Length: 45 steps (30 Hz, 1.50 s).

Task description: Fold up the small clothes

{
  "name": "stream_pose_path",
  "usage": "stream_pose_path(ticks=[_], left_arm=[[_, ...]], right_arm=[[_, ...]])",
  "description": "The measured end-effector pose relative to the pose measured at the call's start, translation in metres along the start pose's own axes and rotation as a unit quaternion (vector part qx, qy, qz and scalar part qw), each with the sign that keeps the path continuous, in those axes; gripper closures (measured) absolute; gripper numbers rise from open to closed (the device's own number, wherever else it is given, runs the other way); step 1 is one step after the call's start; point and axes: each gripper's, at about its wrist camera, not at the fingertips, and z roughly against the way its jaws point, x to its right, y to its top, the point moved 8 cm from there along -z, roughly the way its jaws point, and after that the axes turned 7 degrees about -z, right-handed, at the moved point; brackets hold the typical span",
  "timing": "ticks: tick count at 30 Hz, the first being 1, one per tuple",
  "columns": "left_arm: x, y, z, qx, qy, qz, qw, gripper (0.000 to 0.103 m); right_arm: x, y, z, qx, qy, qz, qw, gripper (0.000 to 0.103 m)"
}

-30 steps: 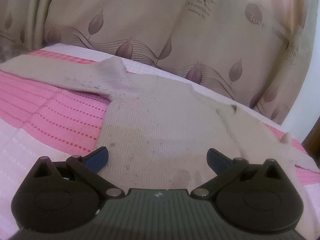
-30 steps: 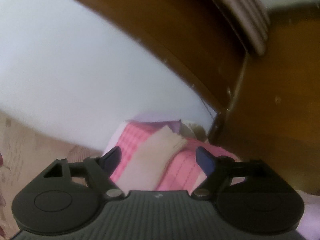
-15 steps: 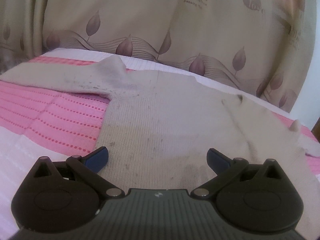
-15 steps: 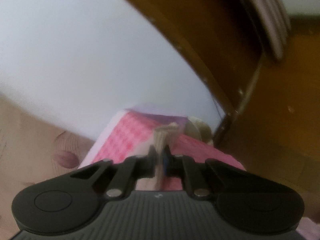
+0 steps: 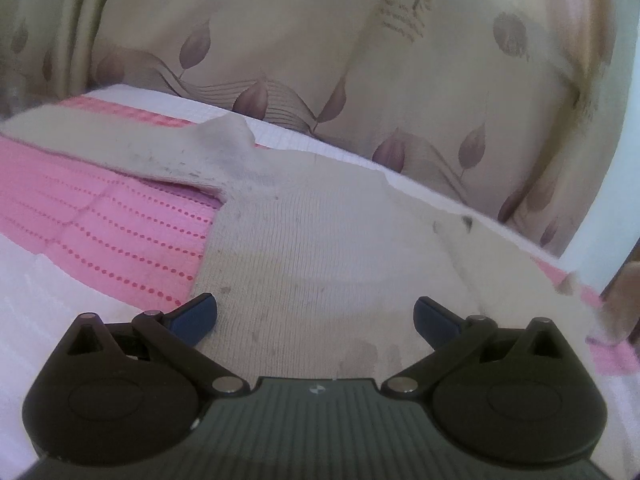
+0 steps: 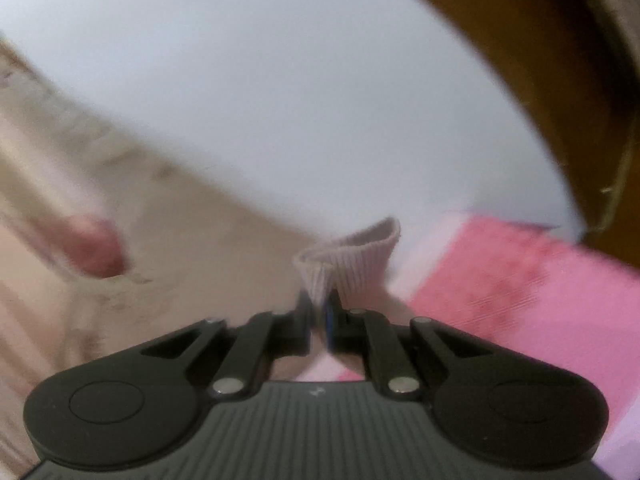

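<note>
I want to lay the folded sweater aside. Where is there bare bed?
Bare pink bedspread lies left of the sweater, below its spread sleeve. The middle is covered by the sweater; the right gripper holds the other cuff.

We find open room over the near edge of the bed (image 5: 92, 236), where only the flat beige knit sweater (image 5: 320, 240) lies under our left gripper (image 5: 314, 316), its jaws spread wide. Along the bed's far edge the leaf-print curtain (image 5: 280, 48) hangs close and blocks passage. At the bed's right end the white wall (image 6: 300, 80) and wooden frame (image 6: 560, 80) hem in our right gripper (image 6: 320, 320), which pinches the raised sleeve cuff (image 6: 352, 264).
</note>
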Motion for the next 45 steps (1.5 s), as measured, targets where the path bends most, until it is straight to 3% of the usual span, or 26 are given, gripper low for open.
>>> stream_pose_path(ticks=[6, 11, 18, 23, 26, 31, 34, 36, 37, 38, 42, 45], left_arm=[[-0.008, 0.002, 0.004, 0.02, -0.024, 0.042, 0.9986, 0.0], [-0.016, 0.004, 0.007, 0.036, -0.041, 0.08, 0.9953, 0.0], [-0.026, 0.005, 0.011, 0.05, -0.061, 0.112, 0.9906, 0.0], [-0.04, 0.006, 0.016, 0.065, -0.044, 0.143, 0.9866, 0.0], [-0.051, 0.006, 0.017, 0.072, -0.032, 0.174, 0.9816, 0.0], [-0.052, 0.006, 0.018, 0.072, -0.023, 0.168, 0.9828, 0.0], [-0.052, 0.005, 0.019, 0.072, -0.021, 0.168, 0.983, 0.0], [-0.051, 0.006, 0.017, 0.074, -0.021, 0.168, 0.9828, 0.0], [-0.052, 0.006, 0.018, 0.074, -0.021, 0.168, 0.9827, 0.0], [-0.053, 0.006, 0.018, 0.074, -0.021, 0.168, 0.9828, 0.0], [-0.051, 0.006, 0.017, 0.071, -0.018, 0.165, 0.9836, 0.0], [-0.05, 0.007, 0.016, 0.07, -0.026, 0.165, 0.9835, 0.0]], right_arm=[[-0.113, -0.089, -0.043, -0.063, 0.094, -0.017, 0.993, 0.096], [-0.185, -0.206, -0.084, -0.143, 0.14, -0.016, 0.98, 0.096], [-0.203, -0.375, -0.132, -0.257, 0.126, -0.01, 0.958, 0.096], [-0.191, -0.448, -0.14, -0.308, 0.1, -0.011, 0.946, 0.096], [-0.193, -0.476, -0.149, -0.325, 0.093, -0.009, 0.941, 0.096], [-0.201, -0.502, -0.158, -0.346, 0.097, -0.009, 0.933, 0.096], [-0.206, -0.523, -0.162, -0.391, 0.112, -0.002, 0.913, 0.093], [-0.2, -0.535, -0.155, -0.427, 0.114, -0.002, 0.897, 0.083], [-0.196, -0.537, -0.151, -0.44, 0.113, -0.005, 0.891, 0.068], [-0.194, -0.534, -0.147, -0.44, 0.114, -0.006, 0.891, 0.06], [-0.186, -0.488, -0.107, -0.388, 0.16, 0.001, 0.908, 0.057], [-0.174, -0.457, -0.068, -0.361, 0.172, 0.042, 0.915, 0.041]])
